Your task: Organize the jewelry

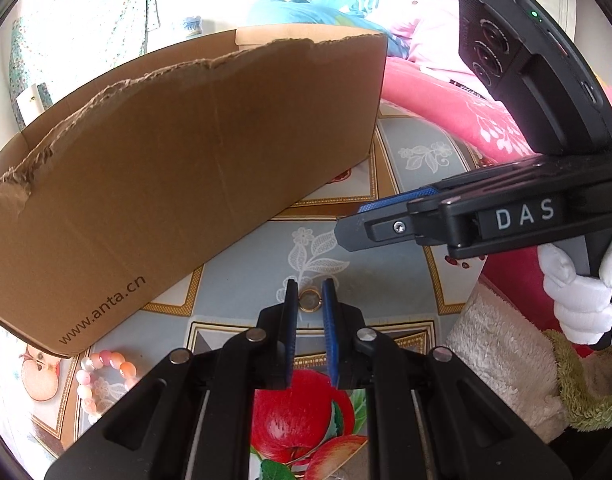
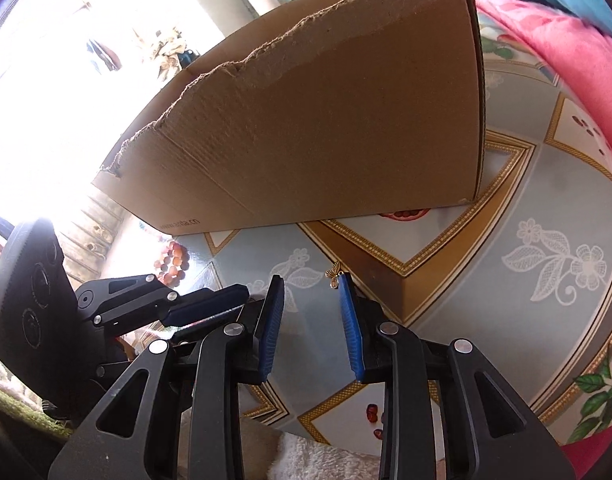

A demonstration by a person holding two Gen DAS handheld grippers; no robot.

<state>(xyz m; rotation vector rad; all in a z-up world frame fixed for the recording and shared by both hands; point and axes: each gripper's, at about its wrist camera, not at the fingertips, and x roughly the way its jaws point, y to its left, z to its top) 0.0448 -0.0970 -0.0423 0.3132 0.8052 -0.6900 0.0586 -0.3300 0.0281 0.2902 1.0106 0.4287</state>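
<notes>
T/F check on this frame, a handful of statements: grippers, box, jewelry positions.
1. The left hand-held gripper is closed on a gold ring. True.
2. The cardboard box has a clean, straight top edge. False: its top edge is torn and ragged.
3. The beaded bracelet is inside the box. False: it lies on the tablecloth by the box's near corner.
4. The right hand-held gripper has its jaws apart with nothing between the pads. True; a small gold butterfly charm shows at one fingertip.
5. The hand on the right hand-held gripper is bare. False: it wears a white glove.
</notes>
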